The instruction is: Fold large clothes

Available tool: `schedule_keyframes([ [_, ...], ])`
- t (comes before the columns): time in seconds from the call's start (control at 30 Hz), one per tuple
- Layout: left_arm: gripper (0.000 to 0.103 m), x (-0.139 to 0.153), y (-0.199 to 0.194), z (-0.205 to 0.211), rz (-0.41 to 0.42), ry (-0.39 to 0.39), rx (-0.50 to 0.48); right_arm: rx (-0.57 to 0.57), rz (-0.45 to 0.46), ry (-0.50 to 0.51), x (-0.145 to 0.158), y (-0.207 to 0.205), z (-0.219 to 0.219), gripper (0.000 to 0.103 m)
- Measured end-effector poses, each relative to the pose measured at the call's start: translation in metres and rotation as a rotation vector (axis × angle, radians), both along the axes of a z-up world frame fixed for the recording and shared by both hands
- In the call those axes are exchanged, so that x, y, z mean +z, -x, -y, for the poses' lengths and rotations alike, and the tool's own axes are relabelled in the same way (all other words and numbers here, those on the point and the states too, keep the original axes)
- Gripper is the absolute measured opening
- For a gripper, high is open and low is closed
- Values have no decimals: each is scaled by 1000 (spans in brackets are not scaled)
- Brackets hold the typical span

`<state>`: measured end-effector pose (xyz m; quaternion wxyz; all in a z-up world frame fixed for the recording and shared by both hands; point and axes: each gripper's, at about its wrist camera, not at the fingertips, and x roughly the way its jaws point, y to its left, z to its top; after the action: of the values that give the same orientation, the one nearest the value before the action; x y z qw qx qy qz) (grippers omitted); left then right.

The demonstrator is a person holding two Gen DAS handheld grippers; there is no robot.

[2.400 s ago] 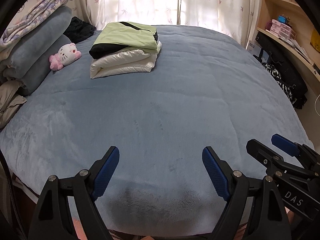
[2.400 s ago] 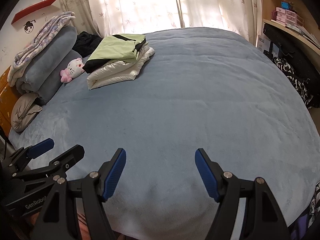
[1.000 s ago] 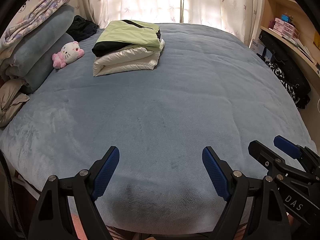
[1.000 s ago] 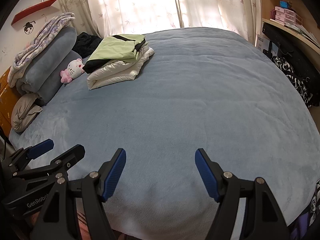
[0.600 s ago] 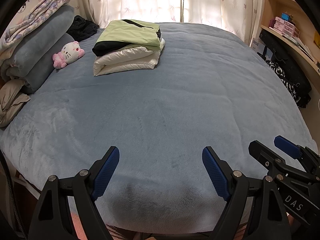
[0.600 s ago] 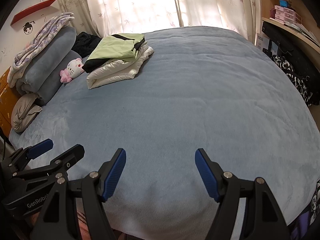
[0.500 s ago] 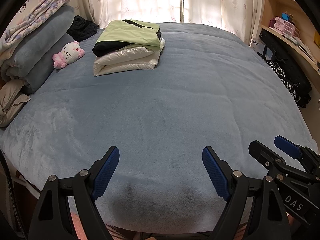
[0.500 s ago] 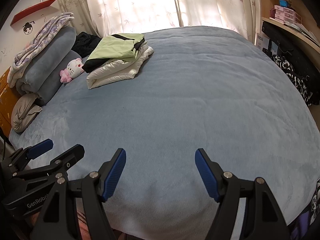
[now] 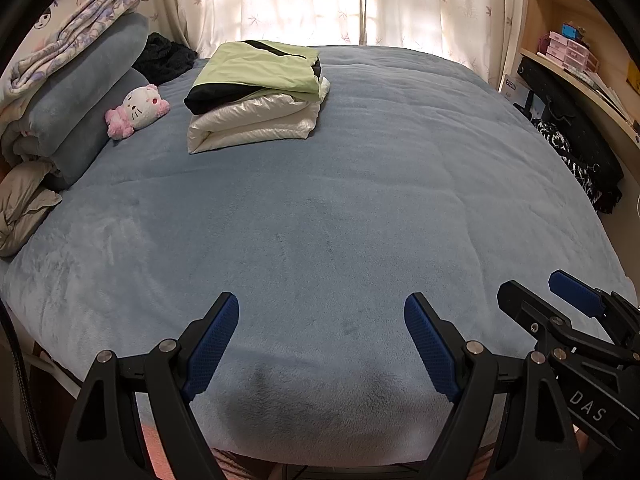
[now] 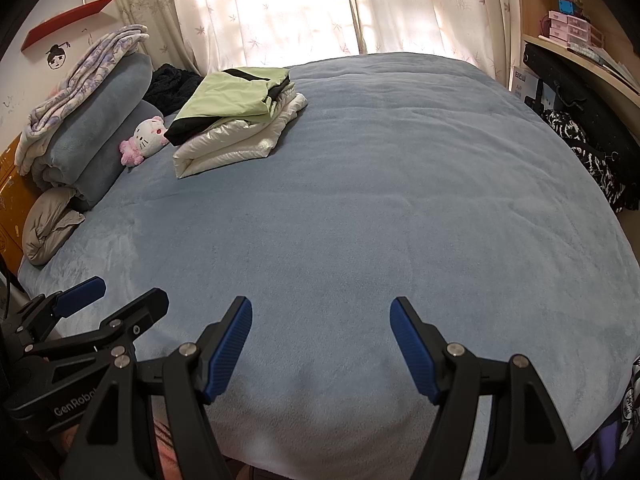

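A folded light-green jacket with black trim lies flat atop a folded white puffer jacket, stacked in the frame's upper left on the blue bed.

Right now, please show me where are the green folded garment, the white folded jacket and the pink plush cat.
green folded garment (image 9: 260, 66), left wrist view, its flat top.
white folded jacket (image 9: 256, 122), left wrist view, front folded edge.
pink plush cat (image 10: 147, 136), right wrist view, its white face.

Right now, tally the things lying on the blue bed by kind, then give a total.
Folded garments, stacked: 2, green jacket on white jacket
Rolled grey-blue blankets: 2
Patterned blanket: 1
Plush cat: 1
Beige pillow: 1
Black bundle: 1
Total: 8
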<state>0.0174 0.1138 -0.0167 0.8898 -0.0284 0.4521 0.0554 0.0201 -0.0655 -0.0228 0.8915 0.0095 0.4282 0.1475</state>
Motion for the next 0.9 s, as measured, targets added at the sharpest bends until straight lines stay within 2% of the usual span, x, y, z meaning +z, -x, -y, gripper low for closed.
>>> schedule_keyframes([
  [0.9,84,-2,2,-5,-9,0,0,-3,-7,3,-3,4,-3,72],
])
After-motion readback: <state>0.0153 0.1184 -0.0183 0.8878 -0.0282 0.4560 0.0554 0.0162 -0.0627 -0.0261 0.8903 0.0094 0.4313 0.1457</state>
